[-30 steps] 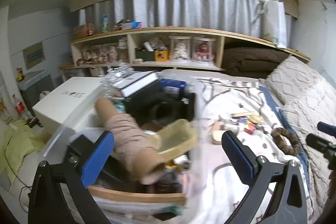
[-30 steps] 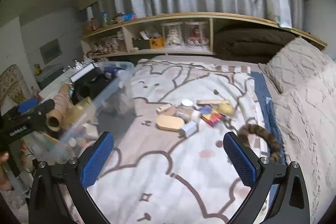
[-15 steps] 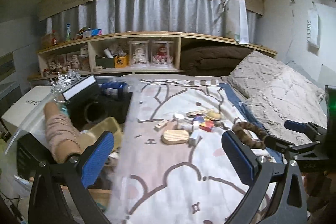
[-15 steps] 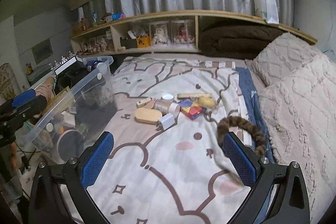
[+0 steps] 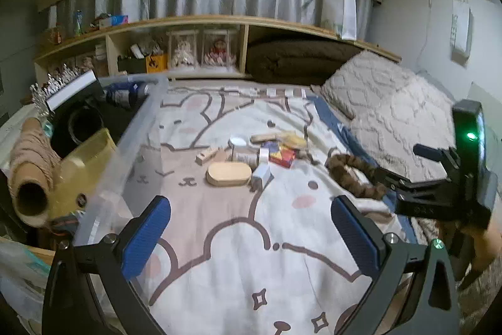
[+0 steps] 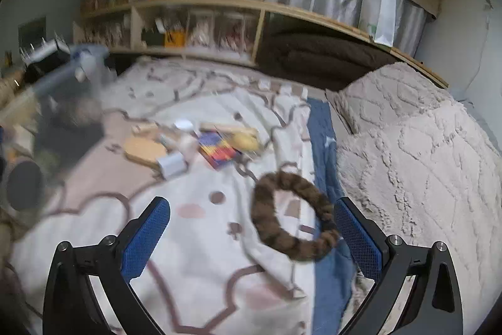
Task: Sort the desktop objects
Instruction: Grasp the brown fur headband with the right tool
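A cluster of small items lies mid-bed: an oval wooden box (image 5: pixel 228 174), a white box (image 5: pixel 261 175), a colourful box (image 5: pixel 282 155), a white lid (image 5: pixel 237 141) and a wooden block (image 5: pixel 206 156). A brown furry ring (image 5: pixel 351 178) lies to their right. My left gripper (image 5: pixel 251 228) is open and empty, short of the cluster. My right gripper (image 6: pixel 251 228) is open, with the furry ring (image 6: pixel 291 218) lying on the blanket between its fingers, nearer the right one. In the blurred right wrist view the oval box (image 6: pixel 145 149) and colourful box (image 6: pixel 219 148) lie further ahead on the left.
A clear plastic bin (image 5: pixel 125 146) stands at the bed's left edge, holding a yarn cone (image 5: pixel 31 165), a yellow tub (image 5: pixel 84 156) and dark items. A textured pillow (image 6: pixel 423 153) fills the right. Wooden shelves (image 5: pixel 200 21) run along the head. A hand (image 5: pixel 483 247) holds the right gripper.
The left wrist view swung from over the bin to the bed. The right gripper moved forward and right, so the furry ring now sits between its fingers. Both stayed open.
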`<state>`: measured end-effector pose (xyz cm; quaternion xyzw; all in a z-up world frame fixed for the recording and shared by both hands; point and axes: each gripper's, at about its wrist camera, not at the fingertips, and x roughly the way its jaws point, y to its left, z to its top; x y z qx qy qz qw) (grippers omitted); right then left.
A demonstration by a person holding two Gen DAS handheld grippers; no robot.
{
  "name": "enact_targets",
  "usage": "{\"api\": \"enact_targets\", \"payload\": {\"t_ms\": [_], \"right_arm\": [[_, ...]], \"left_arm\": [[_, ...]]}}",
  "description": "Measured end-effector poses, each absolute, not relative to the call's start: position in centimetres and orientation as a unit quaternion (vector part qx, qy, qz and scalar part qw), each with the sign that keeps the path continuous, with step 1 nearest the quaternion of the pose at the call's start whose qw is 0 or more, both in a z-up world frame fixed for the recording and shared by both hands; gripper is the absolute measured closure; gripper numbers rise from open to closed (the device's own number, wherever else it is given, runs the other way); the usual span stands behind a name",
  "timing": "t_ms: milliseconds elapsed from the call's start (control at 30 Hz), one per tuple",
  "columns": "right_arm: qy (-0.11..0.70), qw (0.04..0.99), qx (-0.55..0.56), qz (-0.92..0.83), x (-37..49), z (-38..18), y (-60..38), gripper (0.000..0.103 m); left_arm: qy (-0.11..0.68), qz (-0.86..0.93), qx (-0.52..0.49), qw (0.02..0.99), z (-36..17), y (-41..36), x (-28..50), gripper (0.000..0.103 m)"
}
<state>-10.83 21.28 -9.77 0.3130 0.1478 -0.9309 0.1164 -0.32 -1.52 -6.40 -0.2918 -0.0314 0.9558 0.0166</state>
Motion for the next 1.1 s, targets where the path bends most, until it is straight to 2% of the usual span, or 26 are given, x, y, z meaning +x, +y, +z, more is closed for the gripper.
{"api": "enact_targets", "payload": {"t_ms": [133, 167, 200, 233, 267, 300, 333, 367, 400, 533, 733, 800, 867, 1100], "right_arm": [[0.135, 0.096, 0.352, -0.921, -13.3, -12.1, 22.1, 0.000], [0.128, 0.095, 0.361, -0.919, -13.8, -12.5, 22.3, 0.003], [0.125, 0.093, 0.367, -0.917, -14.2, -12.9, 22.4, 0.008], [0.128, 0.089, 0.372, -0.915, -14.6, -13.4, 22.3, 0.019], [0.137, 0.083, 0.375, -0.913, -14.9, -13.8, 22.2, 0.025], [0.149, 0.077, 0.376, -0.911, -15.1, -14.2, 22.1, 0.026], [0.157, 0.075, 0.377, -0.910, -15.4, -14.5, 21.9, 0.033], [0.162, 0.072, 0.379, -0.908, -15.6, -14.9, 21.9, 0.044], [0.162, 0.070, 0.383, -0.907, -16.0, -15.2, 22.1, 0.048], [0.151, 0.072, 0.402, -0.900, -17.3, -16.6, 22.5, 0.049], [0.205, 0.070, 0.410, -0.886, -18.3, -18.9, 21.5, 0.049], [0.217, 0.068, 0.415, -0.881, -18.7, -19.7, 21.5, 0.060], [0.228, 0.067, 0.427, -0.873, -19.0, -20.6, 21.6, 0.082], [0.275, 0.029, 0.375, -0.885, -18.0, -18.7, 21.6, 0.087]], "left_arm": [[-0.010, 0.953, -0.303, 0.031, -7.4, -0.4, -0.6, 0.000], [-0.009, 0.952, -0.305, 0.034, -7.6, -0.2, -0.7, 0.000], [-0.006, 0.951, -0.308, 0.038, -7.9, 0.0, -0.8, 0.000], [-0.002, 0.950, -0.309, 0.042, -8.1, 0.2, -0.9, 0.000], [0.001, 0.950, -0.310, 0.044, -8.2, 0.4, -0.9, 0.000], [0.003, 0.949, -0.310, 0.047, -8.3, 0.5, -1.0, 0.000], [0.004, 0.949, -0.311, 0.050, -8.4, 0.6, -1.0, 0.000], [0.005, 0.949, -0.312, 0.053, -8.5, 0.7, -1.1, 0.000], [0.005, 0.948, -0.312, 0.054, -8.5, 0.8, -1.1, 0.000], [0.002, 0.948, -0.312, 0.058, -8.5, 0.8, -1.1, 0.000], [-0.002, 0.947, -0.316, 0.059, -8.6, 0.7, -1.3, 0.000], [-0.001, 0.946, -0.318, 0.059, -8.8, 0.8, -1.4, 0.000], [0.000, 0.946, -0.318, 0.060, -8.8, 0.8, -1.4, 0.000], [-0.009, 0.946, -0.317, 0.064, -8.9, 0.6, -1.6, 0.000]]}}
